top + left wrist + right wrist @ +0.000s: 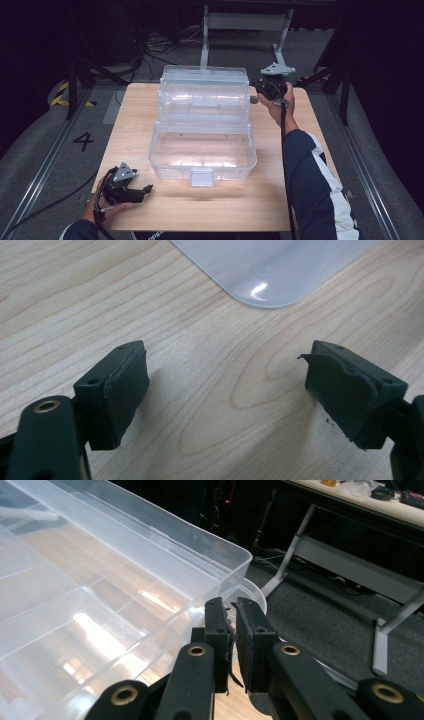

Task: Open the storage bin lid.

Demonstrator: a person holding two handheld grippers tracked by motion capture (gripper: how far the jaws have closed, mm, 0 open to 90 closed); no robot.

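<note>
Right gripper view: the clear plastic box [100, 595] lies just left of the jaws, its open lid edge meeting their tips. Right gripper [232, 611] jaws stand nearly closed; whether they pinch the rim cannot be told. Left gripper [225, 390] jaws gape wide, empty, over the wooden table [210, 365], the box corner ahead.

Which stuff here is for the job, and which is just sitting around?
For the job:
- clear plastic box, opened
- its lid
- right gripper, shut at the lid's rim
- left gripper, open above the table

Just sitting around:
- metal stand behind the table
- cables on the floor
</note>
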